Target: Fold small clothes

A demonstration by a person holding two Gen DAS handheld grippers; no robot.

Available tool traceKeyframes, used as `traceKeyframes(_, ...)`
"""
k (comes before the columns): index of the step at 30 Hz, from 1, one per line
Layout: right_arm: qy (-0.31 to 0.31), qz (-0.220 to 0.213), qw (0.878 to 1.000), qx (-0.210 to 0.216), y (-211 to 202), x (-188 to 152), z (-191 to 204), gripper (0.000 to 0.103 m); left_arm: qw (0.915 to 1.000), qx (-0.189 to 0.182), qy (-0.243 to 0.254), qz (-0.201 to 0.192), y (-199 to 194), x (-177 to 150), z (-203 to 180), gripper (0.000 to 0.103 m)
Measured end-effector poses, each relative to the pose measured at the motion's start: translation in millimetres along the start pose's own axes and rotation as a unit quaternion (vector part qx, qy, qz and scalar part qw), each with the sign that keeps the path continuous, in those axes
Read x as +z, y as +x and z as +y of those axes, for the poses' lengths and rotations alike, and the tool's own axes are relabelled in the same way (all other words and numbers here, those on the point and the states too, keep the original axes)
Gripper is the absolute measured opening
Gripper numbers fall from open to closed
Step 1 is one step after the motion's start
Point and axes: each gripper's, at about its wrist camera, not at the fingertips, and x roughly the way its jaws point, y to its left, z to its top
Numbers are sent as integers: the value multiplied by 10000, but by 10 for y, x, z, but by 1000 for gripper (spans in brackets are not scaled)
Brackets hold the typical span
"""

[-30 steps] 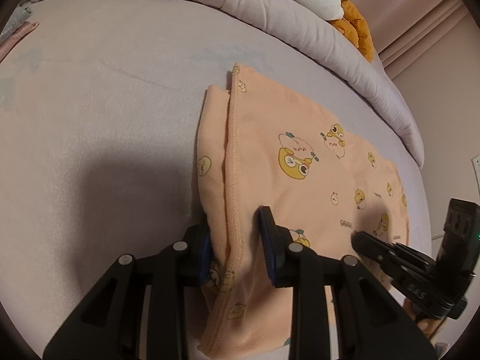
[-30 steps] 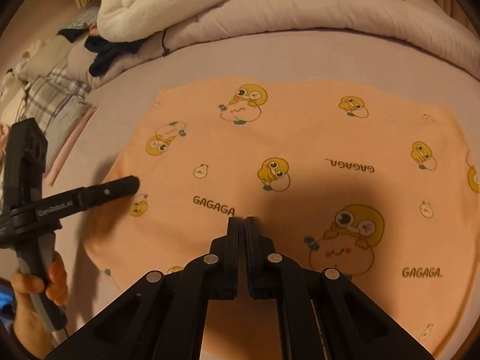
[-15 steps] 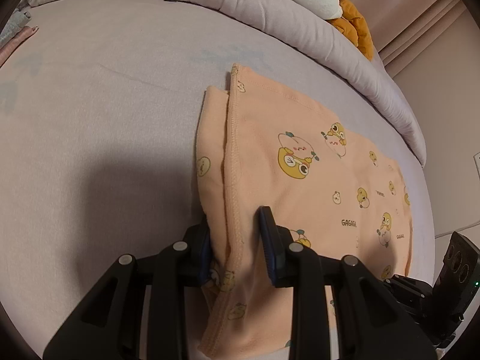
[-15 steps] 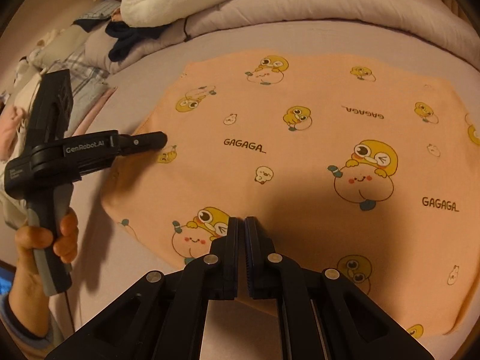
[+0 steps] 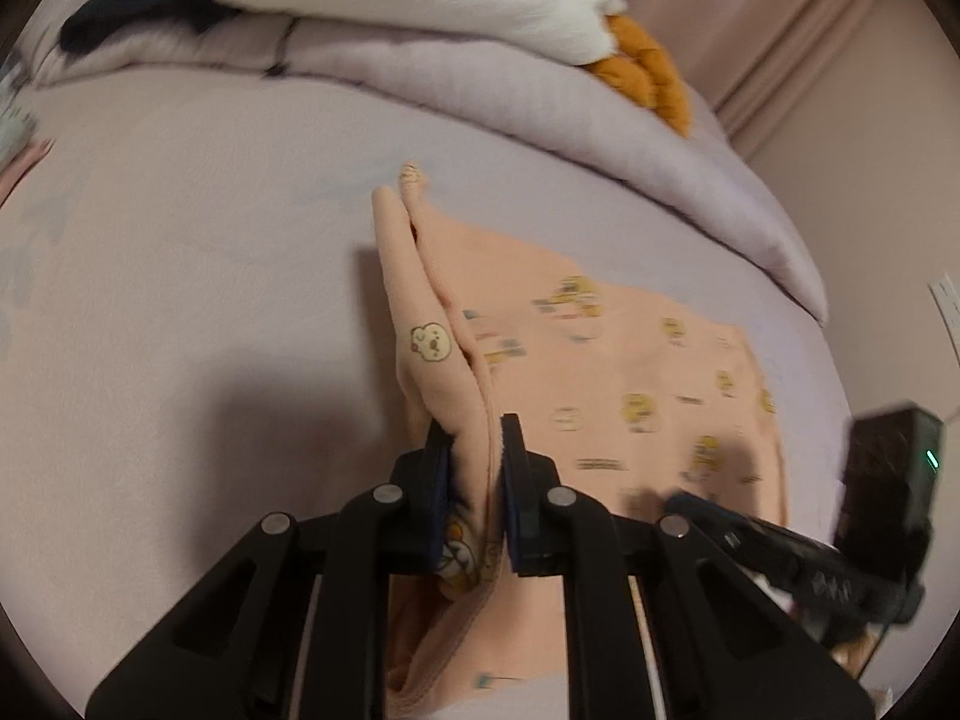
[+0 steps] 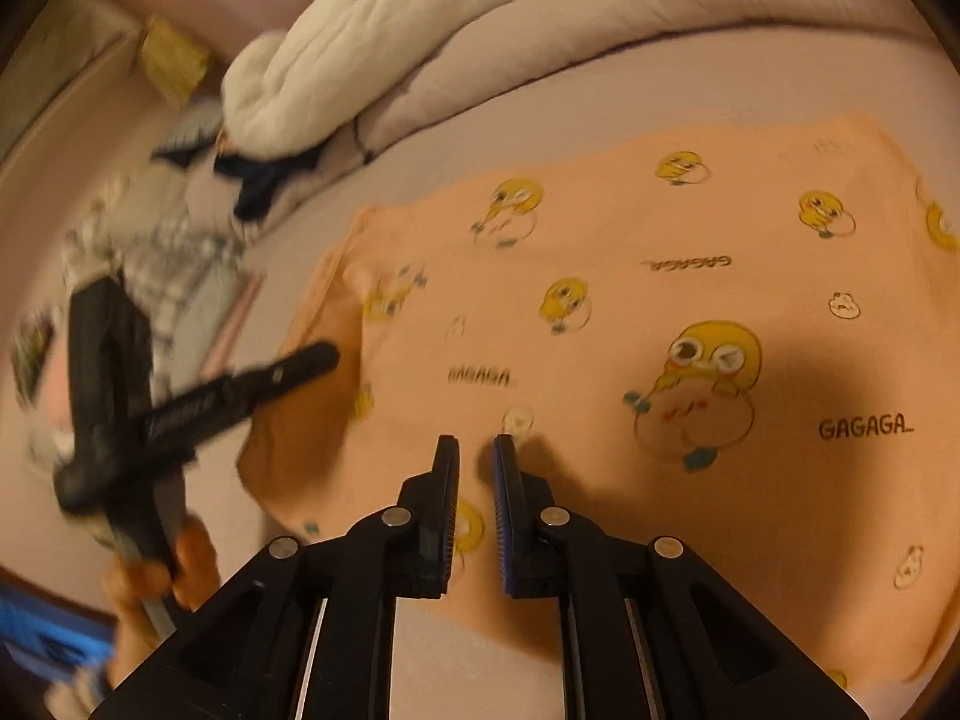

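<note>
Peach cotton, printed with yellow ducks and the word GAGAGA: that is your garment (image 6: 630,312), spread across the middle of the lilac bedsheet (image 5: 180,252). Most of it lies flat, but its left edge is lifted into a doubled ridge standing up off the sheet.

Your left gripper (image 5: 475,456) has that ridge between its jaws, which are closing on it right now, with the pads tight against the folded hem. In the right wrist view you can see the same tool at the cloth's left edge, your hand (image 6: 174,570) wrapped round its handle.

Your right gripper (image 6: 475,450) hangs over the near edge of the garment, its jaws opening, a narrow gap between them and no cloth in it. From the left wrist view it sits low at the right, blurred, by the garment's near right corner.

Look outward now. The sheet runs bare to the left of the cloth. Along the far side a rolled lilac duvet (image 5: 540,90) borders the bed, with a white fluffy blanket (image 6: 372,42) heaped on it, something dark tucked under that, and an orange knitted item (image 5: 648,72) at its end. Checked clothes (image 6: 174,258) pile up at the left of the right wrist view. Beyond the bed, pink curtains (image 5: 798,42) and a plain wall.
</note>
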Motion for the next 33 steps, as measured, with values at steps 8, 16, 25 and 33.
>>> traceKeyframes(8,1389,-130,9812,1332,128,200,-315,57,9976,-400,463,312,189,-32,-486,15)
traceKeyframes(16,1567,100,9800,1224,336,325,-236,64,9928,-726,634,711,293,-214,-581,15)
traceKeyframes(25,892,41,9954,359,472,435,-69,20,9955,-691,440,474,-141,-353,-243,17)
traceKeyframes(33,478,-588,9963,411,-2,553,34,13,9966,-538,200,584,-248,-502,-19,17)
